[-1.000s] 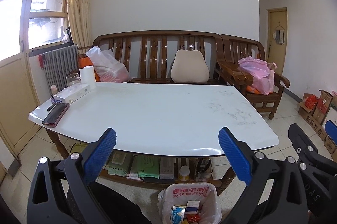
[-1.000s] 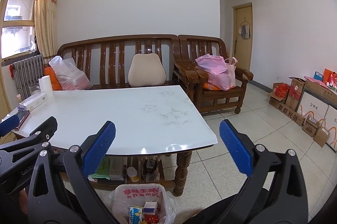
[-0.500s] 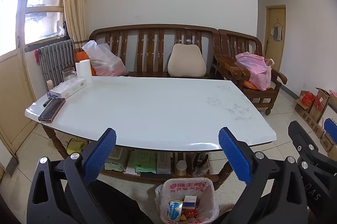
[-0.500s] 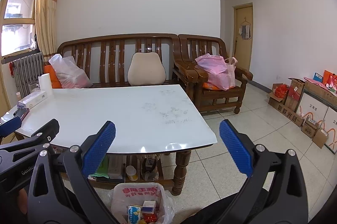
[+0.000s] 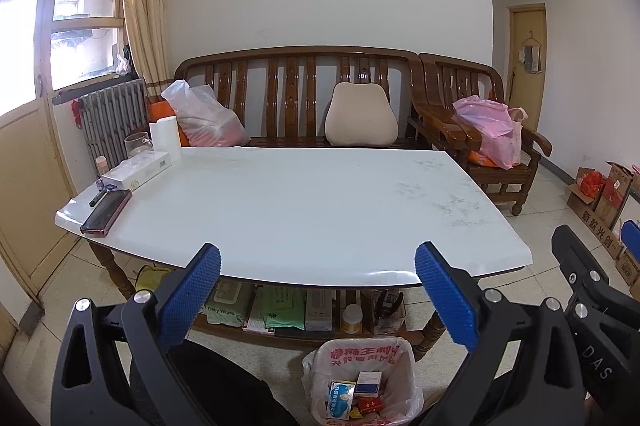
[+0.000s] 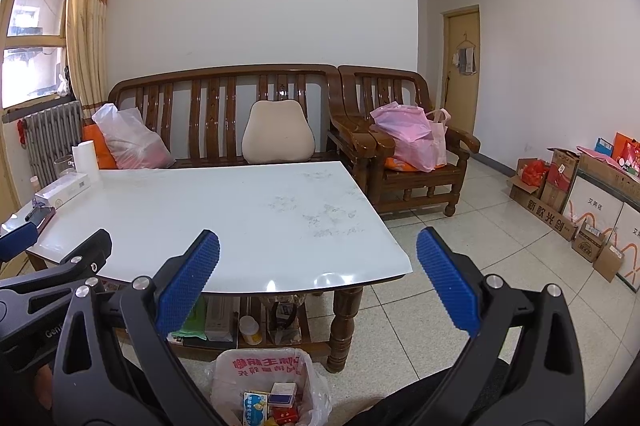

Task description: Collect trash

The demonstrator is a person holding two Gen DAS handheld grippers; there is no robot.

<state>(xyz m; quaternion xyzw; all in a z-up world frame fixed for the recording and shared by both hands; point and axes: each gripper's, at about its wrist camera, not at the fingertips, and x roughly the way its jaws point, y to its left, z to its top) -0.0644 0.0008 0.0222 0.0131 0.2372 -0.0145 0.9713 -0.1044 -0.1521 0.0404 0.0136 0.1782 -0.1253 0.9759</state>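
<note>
Hovering, both spread and empty: left gripper [image 5: 318, 284] and right gripper [image 6: 318, 280], above the white plastic-lined trash bin [image 5: 362, 382] holding small cartons, sitting on the floor below the white worktop's [image 5: 288, 210] near edge.

Bin [image 5: 362, 354] before the table [image 5: 304, 202], bench [image 5: 296, 94] behind it.

Both cameras sit low at the near edge of the worktop [image 5: 304, 210], facing across it toward the wooden bench [image 5: 296, 94] and the white wall. The left view stands further left, taking in the window and radiator [image 5: 114, 118]. The right view reaches right to the cardboard boxes [image 6: 560, 194]. Both share the worktop [image 6: 224, 210], the bench [image 6: 224, 106] and the lined bin [image 5: 362, 382] just below.
</note>
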